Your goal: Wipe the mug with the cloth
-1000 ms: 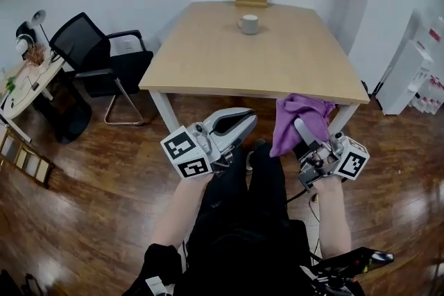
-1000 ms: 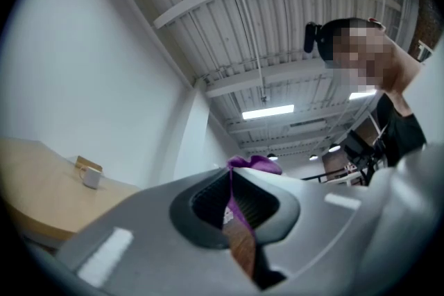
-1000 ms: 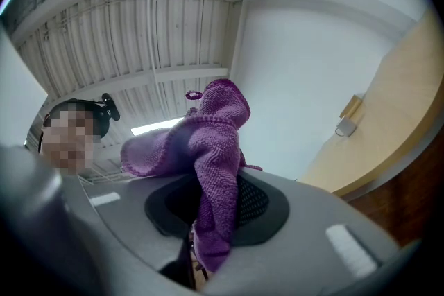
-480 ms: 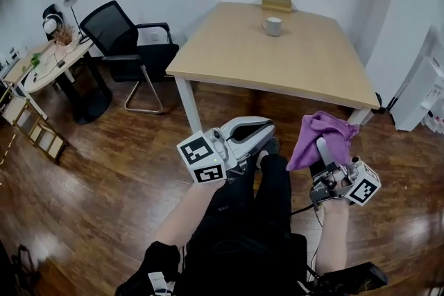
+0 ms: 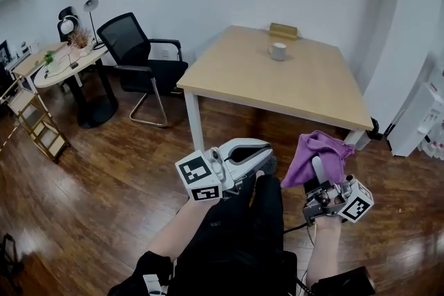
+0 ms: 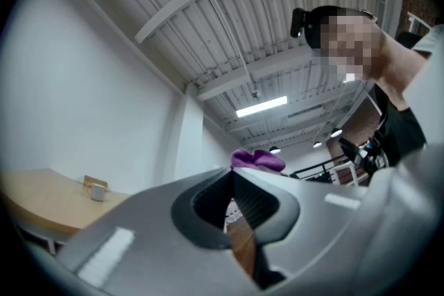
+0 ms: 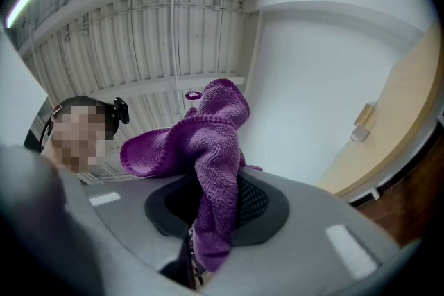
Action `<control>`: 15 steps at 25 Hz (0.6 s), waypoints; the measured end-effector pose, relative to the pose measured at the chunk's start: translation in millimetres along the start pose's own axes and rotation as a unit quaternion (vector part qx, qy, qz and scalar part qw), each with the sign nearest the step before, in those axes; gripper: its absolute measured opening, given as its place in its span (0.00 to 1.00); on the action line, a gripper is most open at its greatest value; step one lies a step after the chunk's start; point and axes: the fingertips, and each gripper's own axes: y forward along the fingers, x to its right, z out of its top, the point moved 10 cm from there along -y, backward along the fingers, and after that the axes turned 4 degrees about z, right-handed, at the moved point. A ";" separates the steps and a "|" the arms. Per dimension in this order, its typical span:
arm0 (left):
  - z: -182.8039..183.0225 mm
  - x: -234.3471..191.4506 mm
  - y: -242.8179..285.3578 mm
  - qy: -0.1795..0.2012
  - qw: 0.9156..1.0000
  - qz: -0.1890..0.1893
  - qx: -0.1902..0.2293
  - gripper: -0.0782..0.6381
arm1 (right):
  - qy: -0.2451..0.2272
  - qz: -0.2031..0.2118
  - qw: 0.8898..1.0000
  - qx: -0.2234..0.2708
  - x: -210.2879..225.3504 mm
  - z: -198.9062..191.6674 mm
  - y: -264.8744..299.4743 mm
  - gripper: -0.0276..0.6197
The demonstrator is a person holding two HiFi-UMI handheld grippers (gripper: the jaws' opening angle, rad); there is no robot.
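The mug (image 5: 278, 51) stands upright, mouth up, on the far part of the pale wooden surface (image 5: 291, 86), toward 12 o'clock in the head view. It sits just in front of a small wooden block (image 5: 283, 30) at the far edge. Its handle is too small to tell which way it points. In the left gripper view the mug (image 6: 98, 193) shows as a small shape at 9 o'clock, and in the right gripper view it (image 7: 359, 134) sits at 3 o'clock.

Both tongs are held low over the dark wooden floor (image 5: 125, 170), well apart from the mug. The left tongs (image 5: 263, 150) are pressed together with nothing between them, and their tips (image 6: 231, 174) meet. They lie nearly level, pointing toward 2 o'clock.

The right tongs (image 5: 316, 161) are pinching the purple cloth (image 5: 318, 152). The cloth (image 7: 208, 163) runs up out of the pinch (image 7: 207, 229) toward 12 o'clock. It then folds over, with one flap hanging out toward 9 o'clock. From the head view the cloth bunches above the tongs with its long side leaning toward 1 o'clock.

Each gripper carries a cube of black-and-white square markers, one on the left (image 5: 198, 177) and one on the right (image 5: 355, 206). These patterns are the only print that shows clearly.

A black office chair (image 5: 139, 59) stands at 10 o'clock, beside a round desk (image 5: 62, 69) with a lamp (image 5: 91, 7).
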 end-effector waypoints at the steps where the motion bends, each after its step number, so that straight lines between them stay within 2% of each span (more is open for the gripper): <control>1: 0.9 1.2 -0.2 0.002 1.000 0.001 0.001 0.12 | 0.004 0.005 1.000 -0.001 -2.5 0.0 2.1 0.17; 5: 2.4 1.1 -2.9 -0.003 1.000 0.007 0.003 0.12 | 0.026 0.010 1.000 -0.004 -9.6 -5.1 6.4 0.17; 8: 1.6 -0.1 -4.5 -0.009 1.000 0.006 0.000 0.12 | 0.008 -0.002 1.000 -0.011 -7.2 -4.6 -1.5 0.17; 11: -1.0 0.6 -5.2 -0.013 1.000 0.006 0.007 0.12 | 0.012 -0.007 1.000 -0.010 -8.3 -4.1 -2.1 0.17; 15: 1.9 3.1 -5.3 0.004 1.000 0.010 0.023 0.12 | 0.014 0.007 1.000 -0.018 -9.7 -7.5 -0.7 0.17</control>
